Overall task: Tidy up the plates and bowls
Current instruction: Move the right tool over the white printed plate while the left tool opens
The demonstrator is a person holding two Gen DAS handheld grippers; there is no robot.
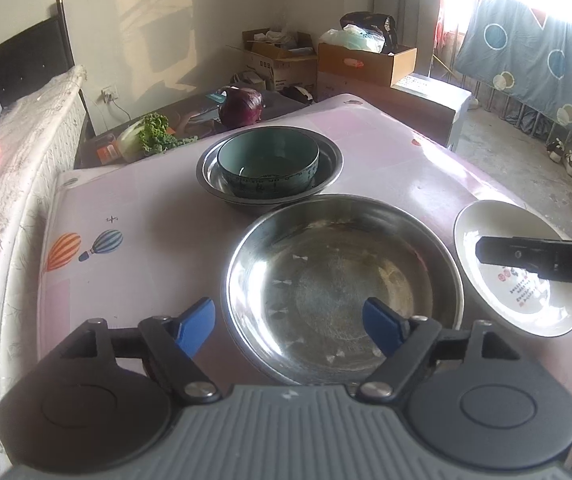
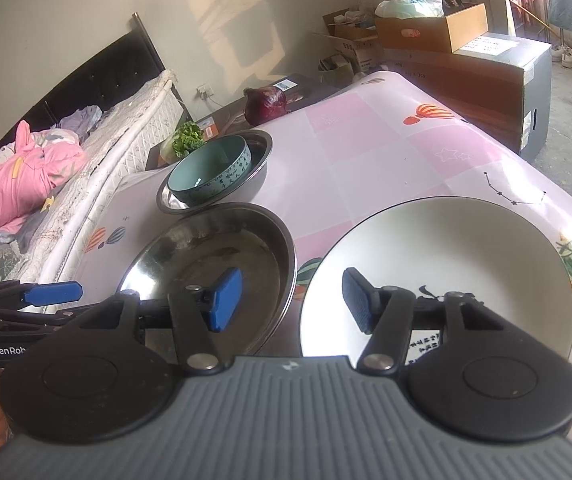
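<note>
Both tongs stand apart with nothing between the pads: the left tongs [image 1: 289,328] straddle the near rim of the steel pan [image 1: 342,292], the right tongs [image 2: 292,302] hover over the white plate [image 2: 438,276]. That plate sits near the worktop [image 2: 366,136] edge (a careless nudge could tip it off). The teal bowl [image 1: 269,168] is already nested in a steel bowl [image 1: 328,164].

Bare tablecloth [image 1: 134,280] left of steel plate [image 1: 342,292], stacked bowls [image 1: 270,168] blocking behind

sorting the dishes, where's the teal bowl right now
The teal bowl sits nested inside a steel bowl at the table's far side, just behind the larger empty steel basin, near the purple cabbage.
</note>
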